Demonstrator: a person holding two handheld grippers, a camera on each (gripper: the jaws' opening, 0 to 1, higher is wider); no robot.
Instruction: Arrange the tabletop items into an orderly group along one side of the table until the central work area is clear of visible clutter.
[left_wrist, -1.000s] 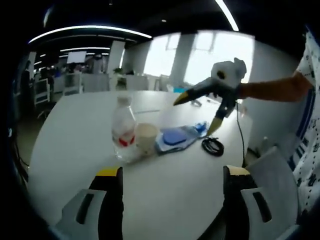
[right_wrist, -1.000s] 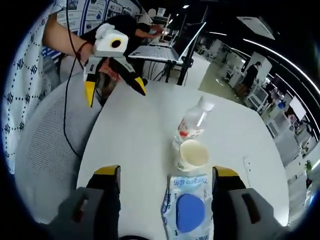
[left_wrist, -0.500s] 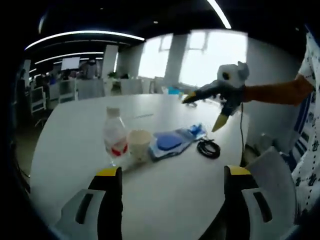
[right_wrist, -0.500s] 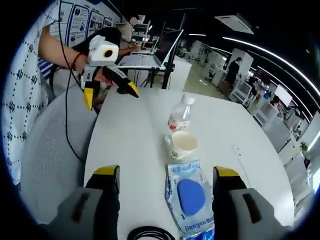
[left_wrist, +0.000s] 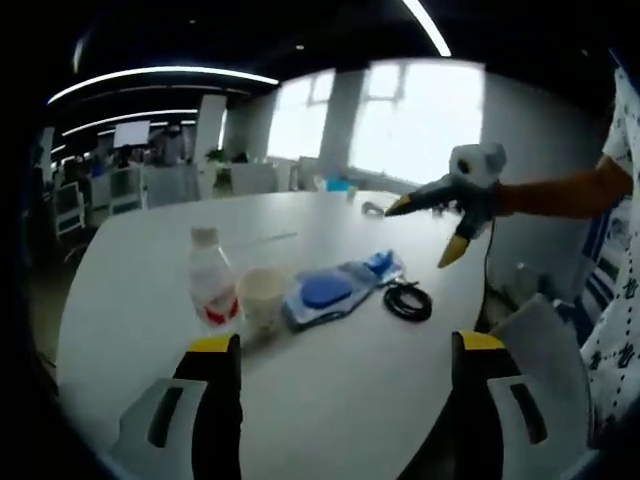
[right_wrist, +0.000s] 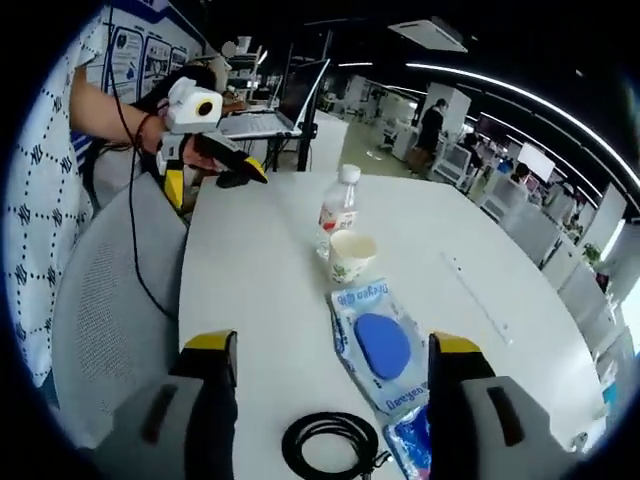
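Two hand-held grippers, both jaws spread wide, holding nothing, raised above white worktop (left_wrist: 330, 390). Left hand-held gripper (left_wrist: 338, 352) faces row on worktop: plastic bottle (left_wrist: 209, 287), paper cup (left_wrist: 262, 297) touching it, blue wipes pack (left_wrist: 335, 290) beside cup, black coiled cable (left_wrist: 405, 300) nearest edge. Right hand-held gripper (right_wrist: 332, 352) view adds grey mesh chair (right_wrist: 105, 310), laptop (right_wrist: 285, 105) beyond worktop. Left view adds bright windows (left_wrist: 415, 120).

Left gripper view: looks across the round white table (left_wrist: 330, 400) from its near edge, toward bright windows. Right gripper view: faces the opposite way along the table (right_wrist: 270, 300), from above the coiled black cable (right_wrist: 330, 445). Both share the clear plastic bottle (left_wrist: 210, 290) (right_wrist: 338, 210) and each other's gripper
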